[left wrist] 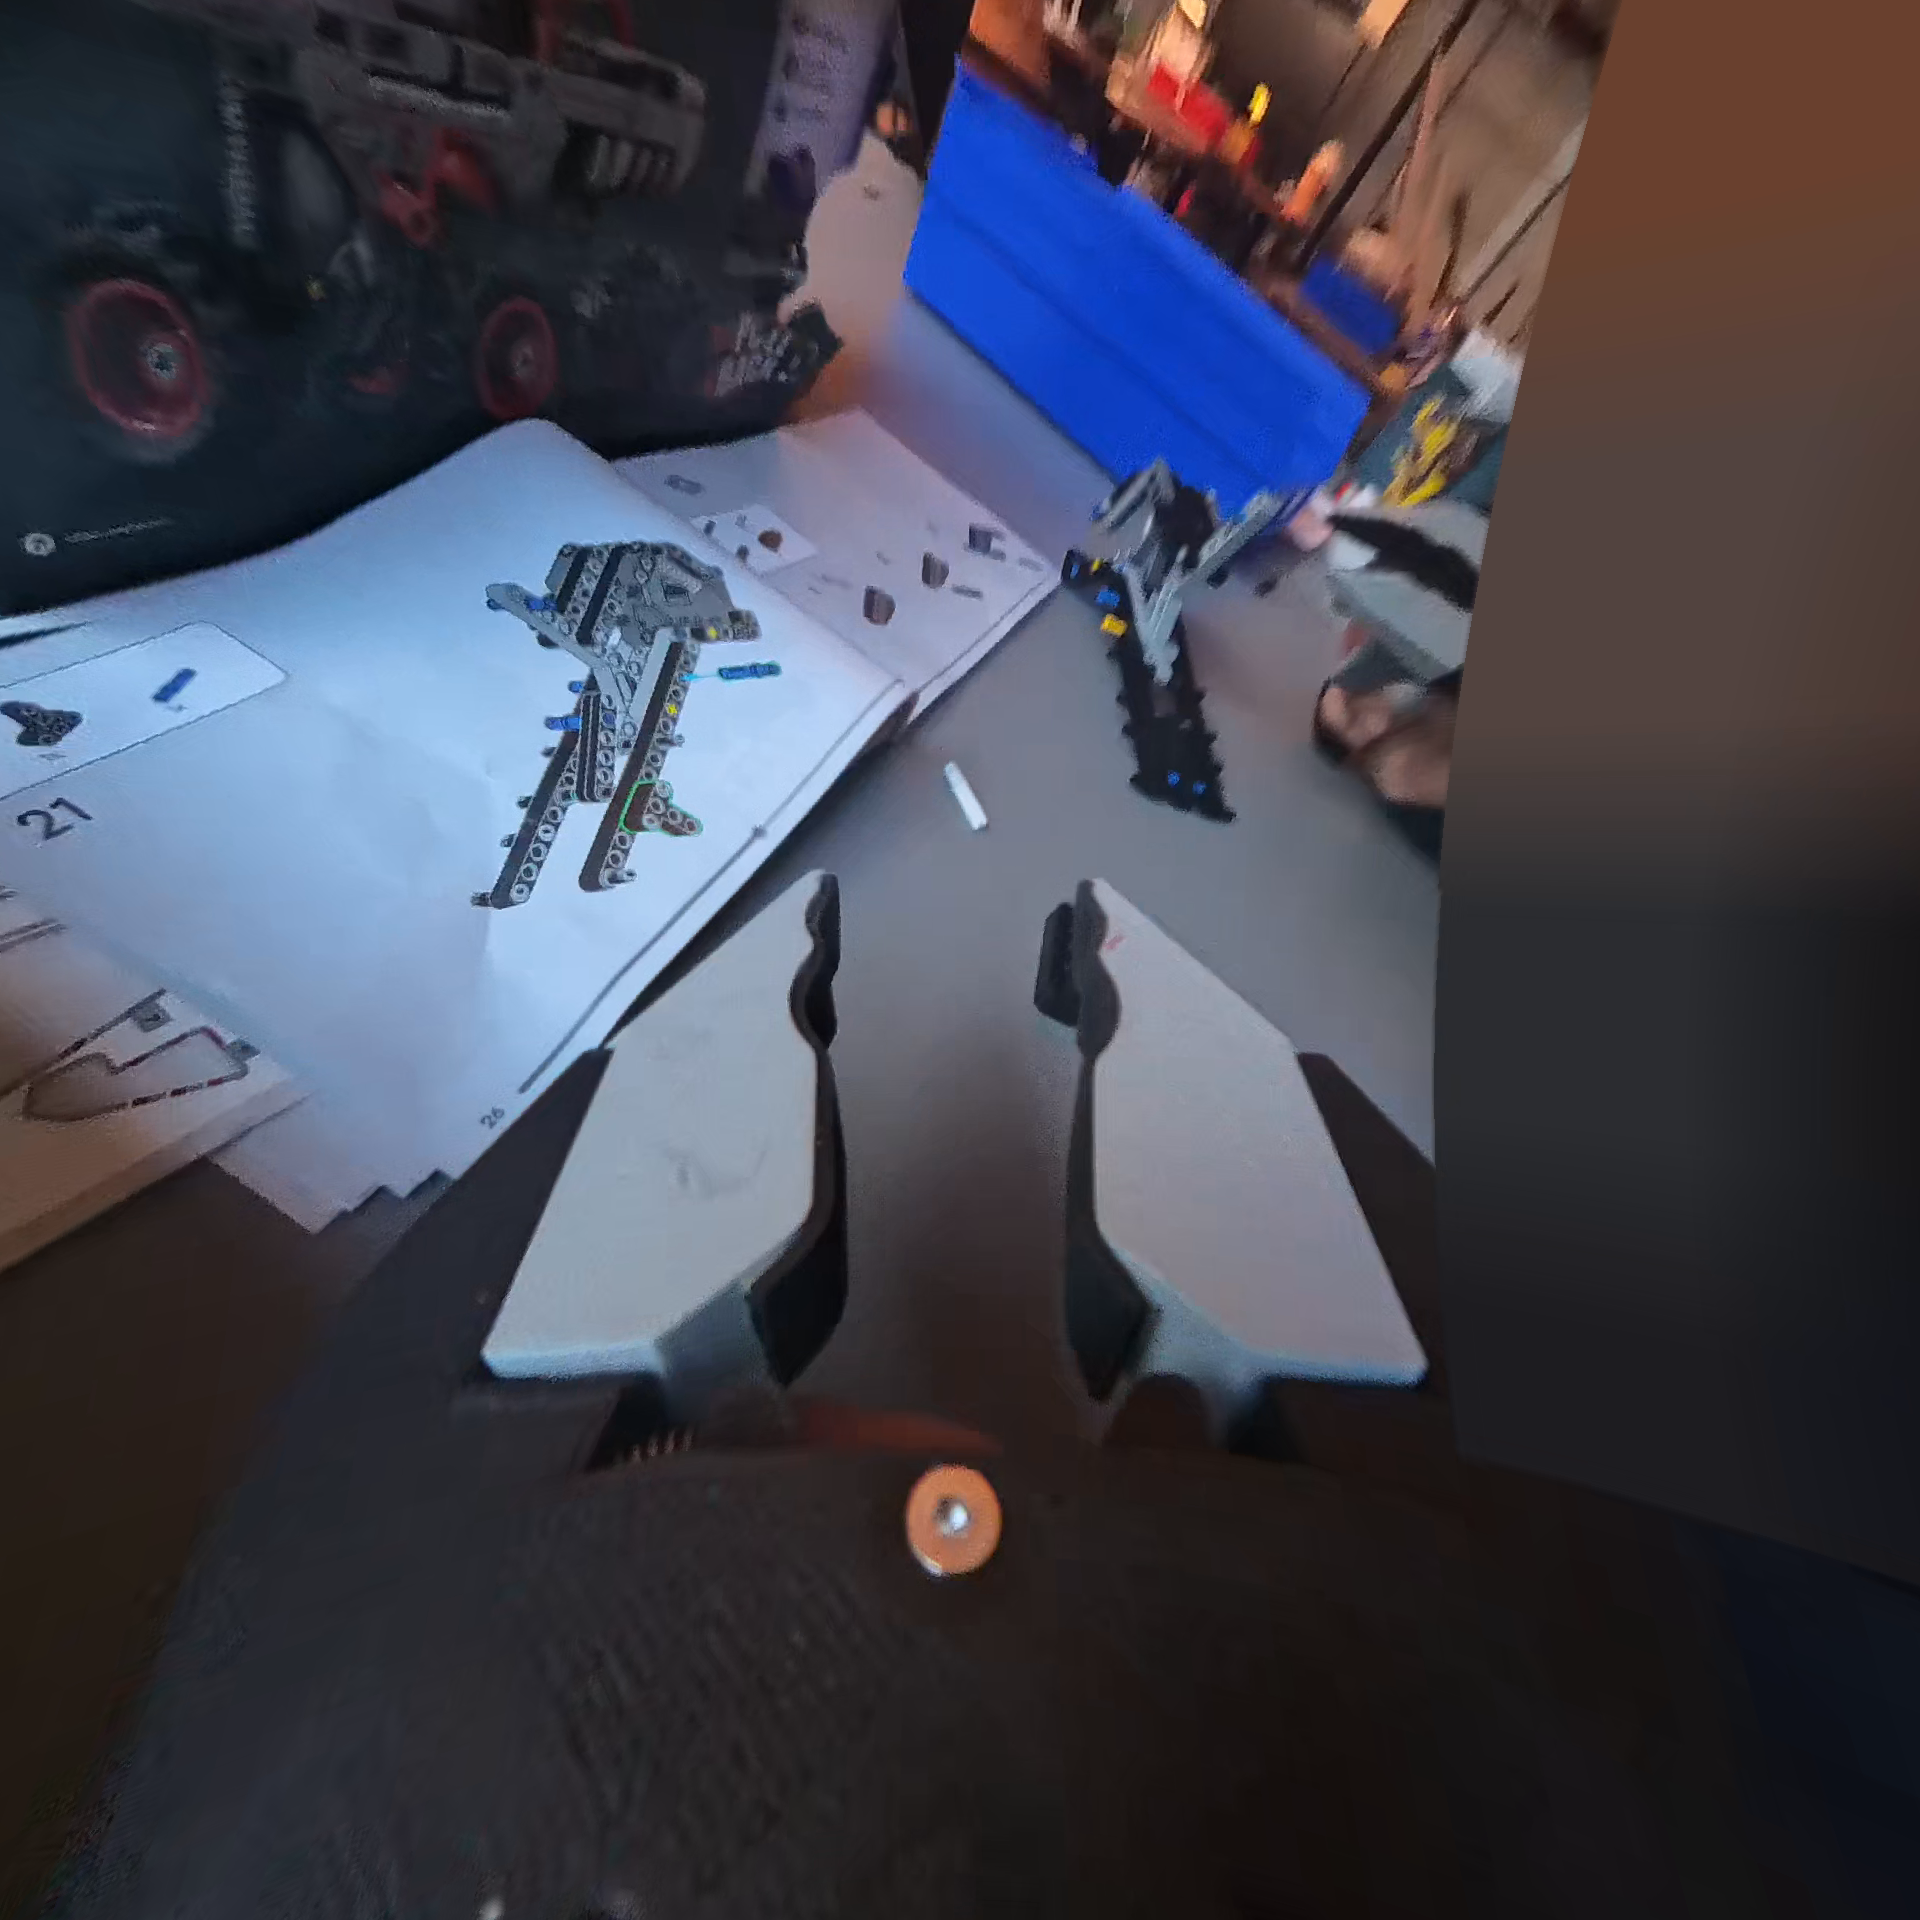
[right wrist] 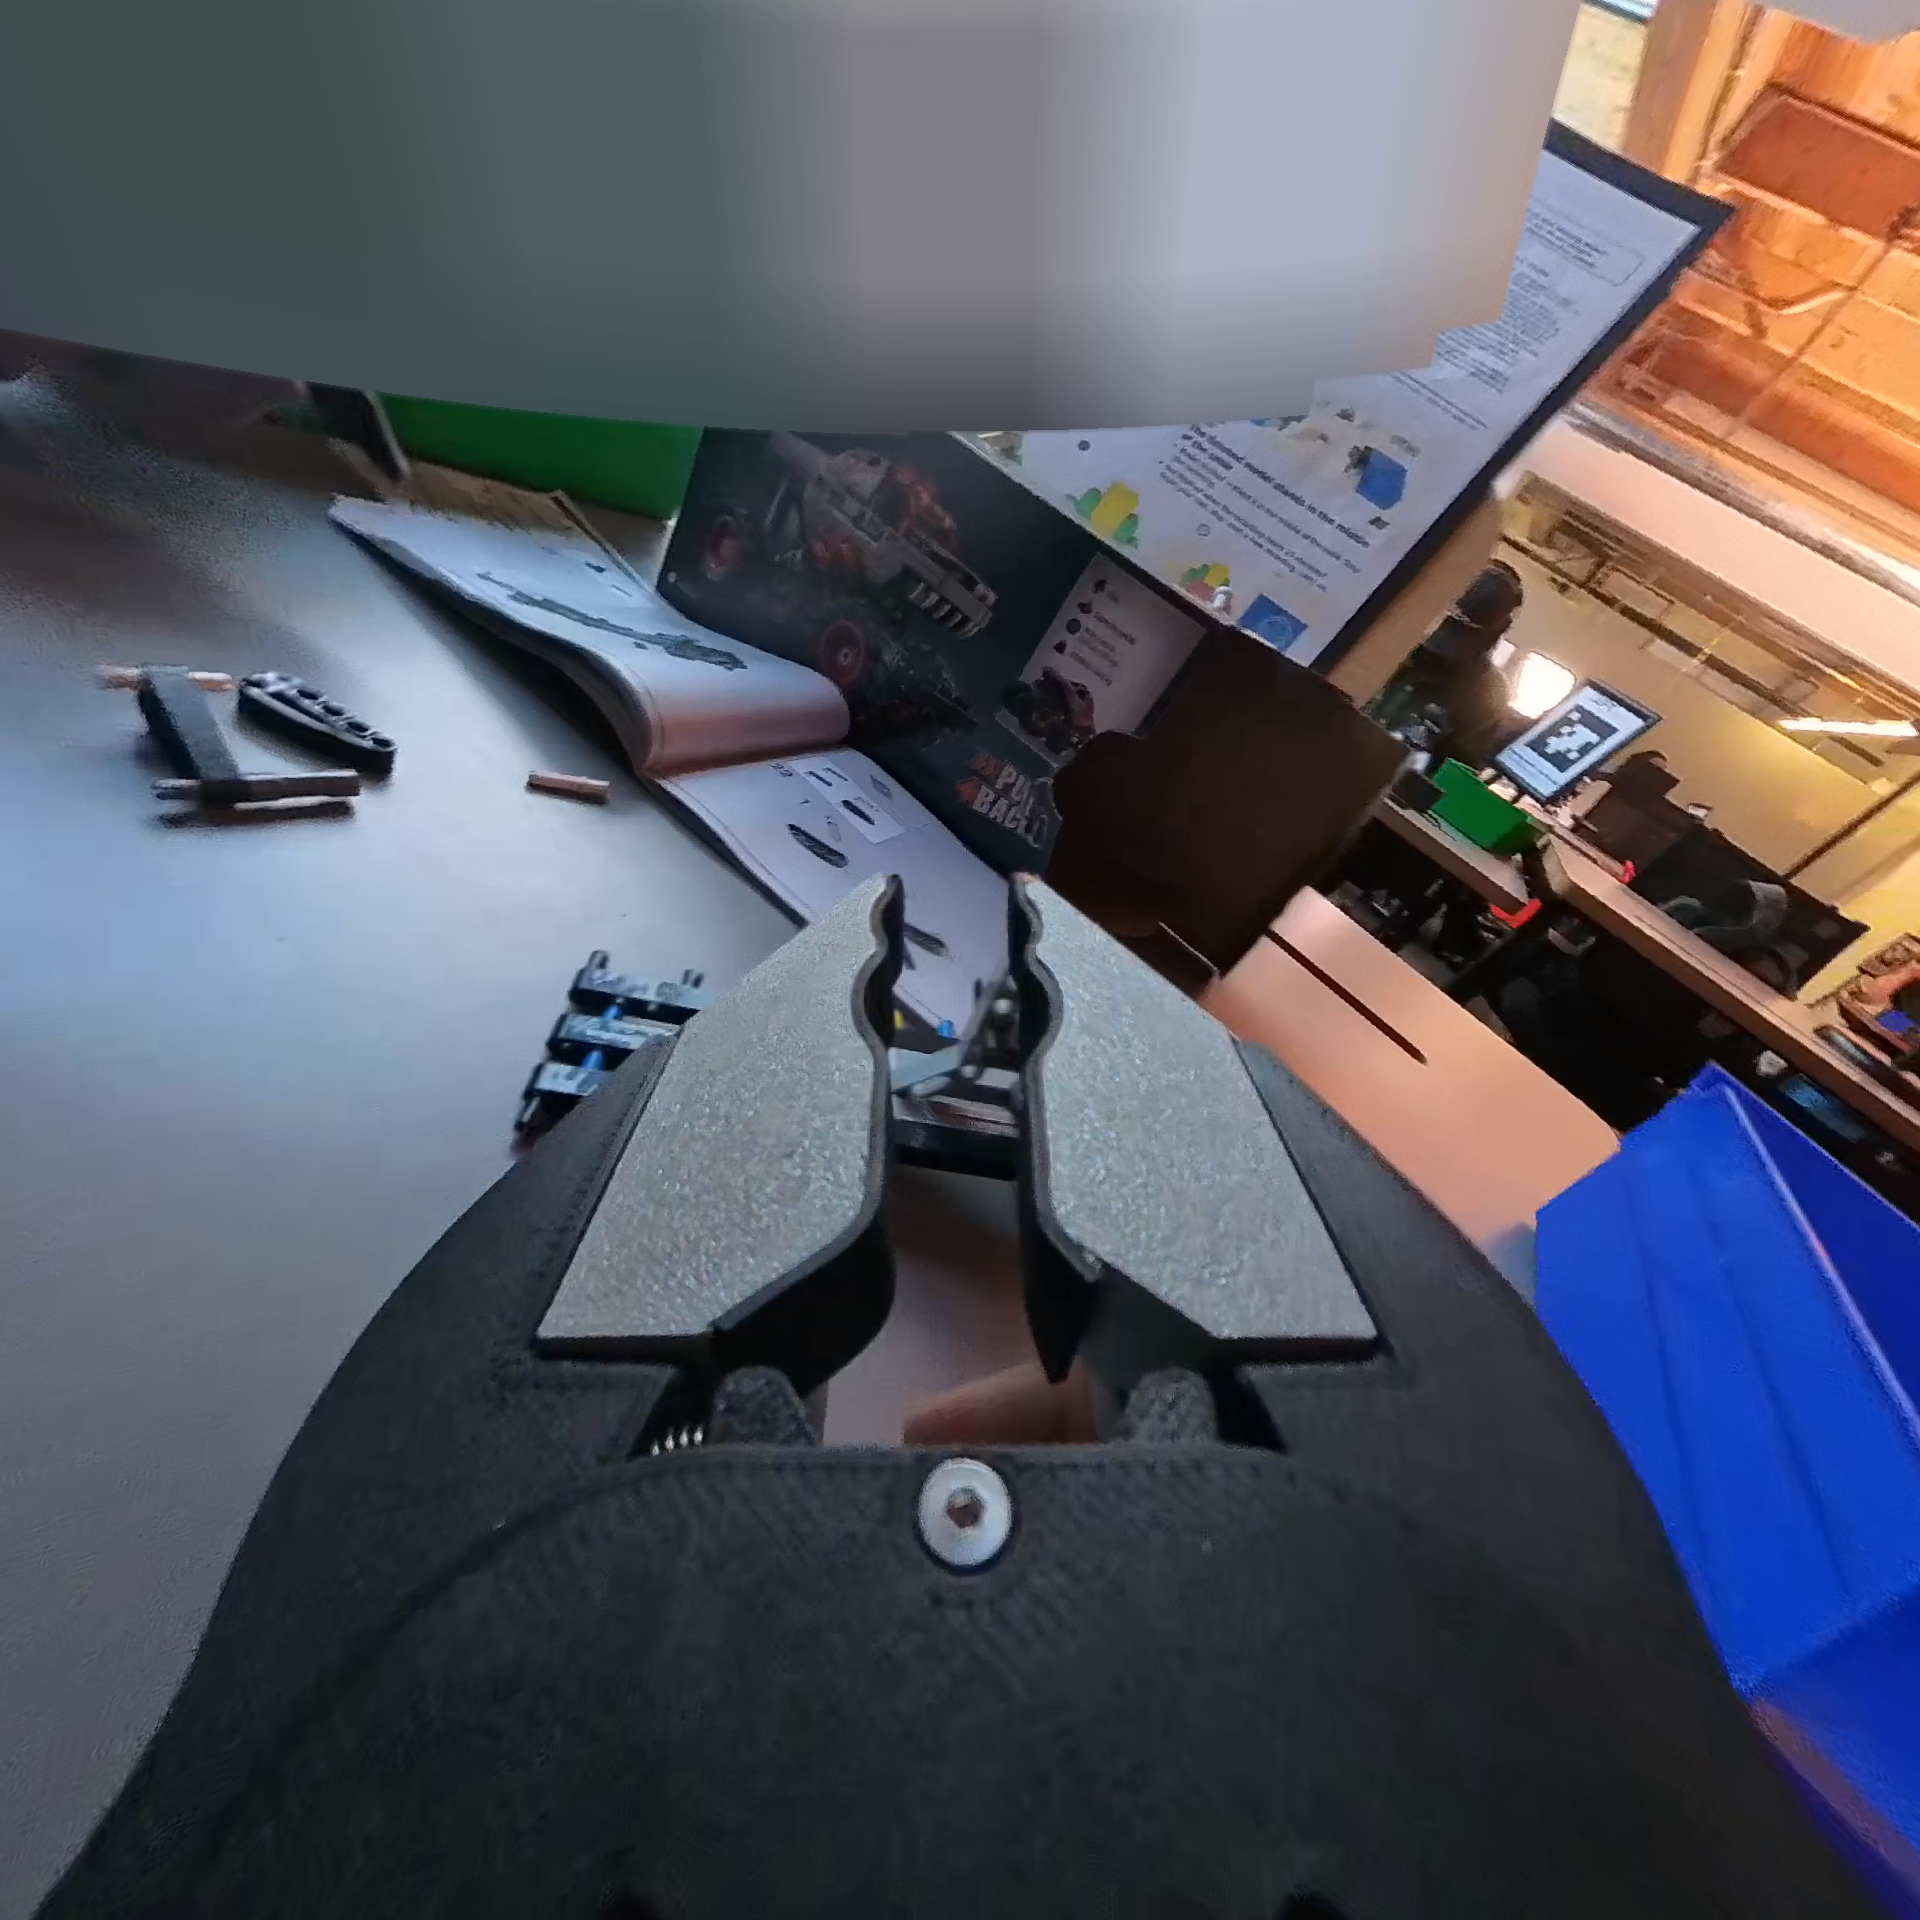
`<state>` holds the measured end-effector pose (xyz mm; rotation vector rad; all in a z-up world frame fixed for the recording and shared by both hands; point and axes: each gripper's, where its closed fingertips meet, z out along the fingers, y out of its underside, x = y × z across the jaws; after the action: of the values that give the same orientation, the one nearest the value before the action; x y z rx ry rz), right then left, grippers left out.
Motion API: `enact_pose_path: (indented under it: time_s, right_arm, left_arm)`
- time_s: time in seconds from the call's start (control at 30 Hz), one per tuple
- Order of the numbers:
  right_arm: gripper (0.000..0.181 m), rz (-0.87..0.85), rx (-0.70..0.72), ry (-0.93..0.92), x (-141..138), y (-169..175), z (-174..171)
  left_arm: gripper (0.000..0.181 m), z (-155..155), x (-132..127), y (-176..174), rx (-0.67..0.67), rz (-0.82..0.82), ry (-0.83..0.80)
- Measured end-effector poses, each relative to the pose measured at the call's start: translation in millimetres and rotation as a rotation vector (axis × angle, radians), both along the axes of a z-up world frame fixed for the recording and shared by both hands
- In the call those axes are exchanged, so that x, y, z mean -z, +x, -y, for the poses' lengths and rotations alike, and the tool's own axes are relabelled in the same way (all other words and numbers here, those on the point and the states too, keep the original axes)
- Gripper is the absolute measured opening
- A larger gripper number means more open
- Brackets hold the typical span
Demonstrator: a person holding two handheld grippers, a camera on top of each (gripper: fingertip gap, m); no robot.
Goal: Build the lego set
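Note:
The partly built Lego model (left wrist: 1153, 644), grey on top with long black beams and blue pins, stands tilted on the grey table (left wrist: 1039, 727). My left gripper (left wrist: 951, 935) is open and empty, low over the table beside the open instruction booklet (left wrist: 416, 727). A small white pin (left wrist: 964, 795) lies just ahead of it. My right gripper (right wrist: 956, 935) is nearly closed on the model (right wrist: 613, 1039), which shows between and left of its fingers. It also shows in the left wrist view (left wrist: 1392, 582) at the model's upper end.
The dark Lego box (left wrist: 312, 208) stands behind the booklet. A blue bin (left wrist: 1122, 301) sits at the far side of the table and shows again in the right wrist view (right wrist: 1766, 1351). Loose black beams (right wrist: 312, 712) and a brown axle (right wrist: 566, 787) lie on the table. Across from one pair of fingers to the other is roughly 25 centimeters. To the small white pin (left wrist: 964, 795): left tips about 11 centimeters, right tips about 15 centimeters. Seen from the right wrist view (right wrist: 565, 775) as well.

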<state>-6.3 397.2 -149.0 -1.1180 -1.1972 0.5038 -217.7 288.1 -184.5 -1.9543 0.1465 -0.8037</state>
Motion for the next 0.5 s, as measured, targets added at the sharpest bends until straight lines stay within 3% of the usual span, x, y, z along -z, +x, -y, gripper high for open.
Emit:
enact_pose_path:
  time_s: [0.23,0.5]
  right_arm:
    - [0.016,-0.055,0.064,-0.025,-6.9,8.2,-14.4]
    - [0.015,-0.06,0.13,-0.005,-8.9,12.6,-27.3]
  left_arm:
    - [0.04,3.5,-1.7,-0.9,0.0,-0.015,0.019]
    - [0.037,18.5,3.9,6.1,0.027,-0.165,0.042]
